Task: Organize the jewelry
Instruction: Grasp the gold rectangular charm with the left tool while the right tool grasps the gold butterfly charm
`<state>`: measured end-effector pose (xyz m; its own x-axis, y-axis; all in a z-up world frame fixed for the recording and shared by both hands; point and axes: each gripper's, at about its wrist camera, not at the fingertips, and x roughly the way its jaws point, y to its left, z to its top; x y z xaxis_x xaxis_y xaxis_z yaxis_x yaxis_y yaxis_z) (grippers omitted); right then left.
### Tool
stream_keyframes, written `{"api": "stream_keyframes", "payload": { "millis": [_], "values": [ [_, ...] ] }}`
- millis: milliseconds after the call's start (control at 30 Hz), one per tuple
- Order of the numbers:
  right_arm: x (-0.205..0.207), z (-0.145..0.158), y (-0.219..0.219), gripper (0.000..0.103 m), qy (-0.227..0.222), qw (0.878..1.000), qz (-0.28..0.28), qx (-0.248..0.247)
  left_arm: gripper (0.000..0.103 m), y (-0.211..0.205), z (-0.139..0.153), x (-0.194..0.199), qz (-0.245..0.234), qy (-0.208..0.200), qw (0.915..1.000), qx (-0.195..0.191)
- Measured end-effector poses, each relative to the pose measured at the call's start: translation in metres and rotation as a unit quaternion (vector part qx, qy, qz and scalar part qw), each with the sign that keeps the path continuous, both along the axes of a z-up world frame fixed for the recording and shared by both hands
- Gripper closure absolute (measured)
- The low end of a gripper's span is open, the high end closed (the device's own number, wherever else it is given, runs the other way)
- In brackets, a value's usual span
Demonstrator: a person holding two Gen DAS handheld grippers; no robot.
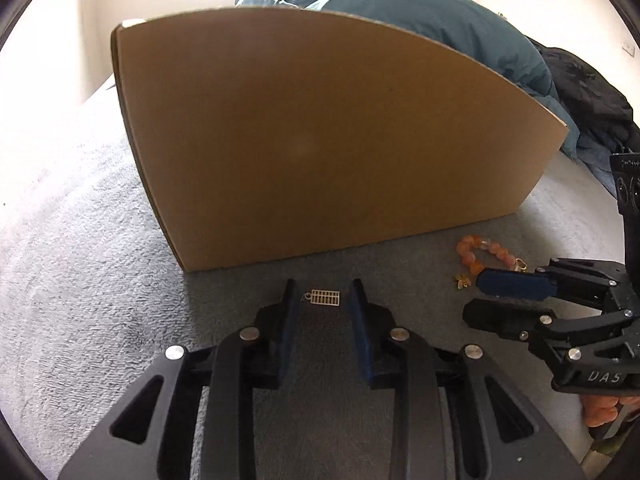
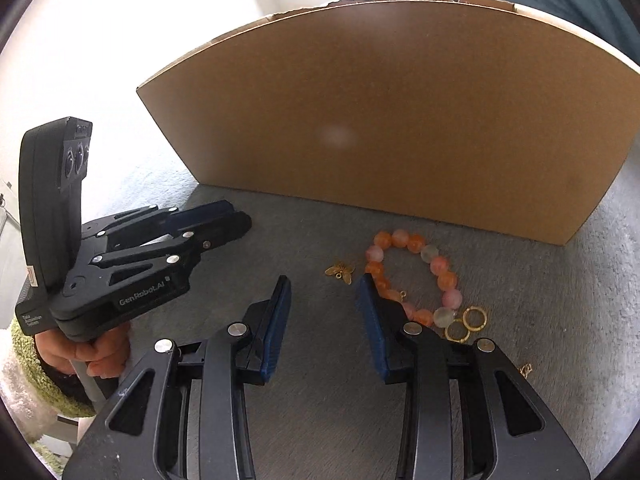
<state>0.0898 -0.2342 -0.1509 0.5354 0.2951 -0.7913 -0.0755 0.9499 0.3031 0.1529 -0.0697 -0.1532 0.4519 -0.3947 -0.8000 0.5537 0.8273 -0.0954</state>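
Observation:
A small gold abacus-shaped pendant (image 1: 325,297) lies on the grey blanket between the tips of my open left gripper (image 1: 323,292), untouched. An orange bead bracelet (image 2: 412,276) lies in front of a cardboard box (image 2: 400,120); it also shows in the left wrist view (image 1: 476,254). A gold butterfly charm (image 2: 340,271) lies left of the bracelet. Two gold hoop earrings (image 2: 466,323) lie at the bracelet's near right end. My right gripper (image 2: 324,286) is open and empty, its right finger (image 2: 370,312) over the bracelet's near edge. In the left wrist view the right gripper (image 1: 476,294) reaches in from the right.
The tall cardboard box (image 1: 320,140) stands close behind the jewelry, its inside hidden. A blue duvet (image 1: 420,12) and dark clothing (image 1: 584,92) lie behind it. A small gold piece (image 2: 526,369) lies at far right. The left gripper (image 2: 244,226) shows at the left in the right wrist view.

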Motion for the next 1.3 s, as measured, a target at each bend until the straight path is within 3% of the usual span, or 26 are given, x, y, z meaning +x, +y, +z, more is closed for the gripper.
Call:
{"api": "stream_keyframes", "payload": {
  "millis": [367, 667, 1300],
  "values": [
    [-0.001, -0.010, 0.025, 0.071, 0.010, 0.999, 0.004, -0.035, 0.078, -0.003, -0.011, 0.015, 0.002, 0.012, 0.9999, 0.002],
    [-0.001, -0.010, 0.033, 0.090, 0.009, 0.999, -0.015, -0.028, 0.083, -0.009, -0.011, 0.004, 0.003, -0.009, 0.9998, 0.017],
    [-0.035, 0.016, 0.022, 0.090, -0.008, 0.999, -0.031, 0.012, 0.087, 0.008, 0.020, -0.034, 0.008, -0.043, 0.9989, -0.015]
  ]
}}
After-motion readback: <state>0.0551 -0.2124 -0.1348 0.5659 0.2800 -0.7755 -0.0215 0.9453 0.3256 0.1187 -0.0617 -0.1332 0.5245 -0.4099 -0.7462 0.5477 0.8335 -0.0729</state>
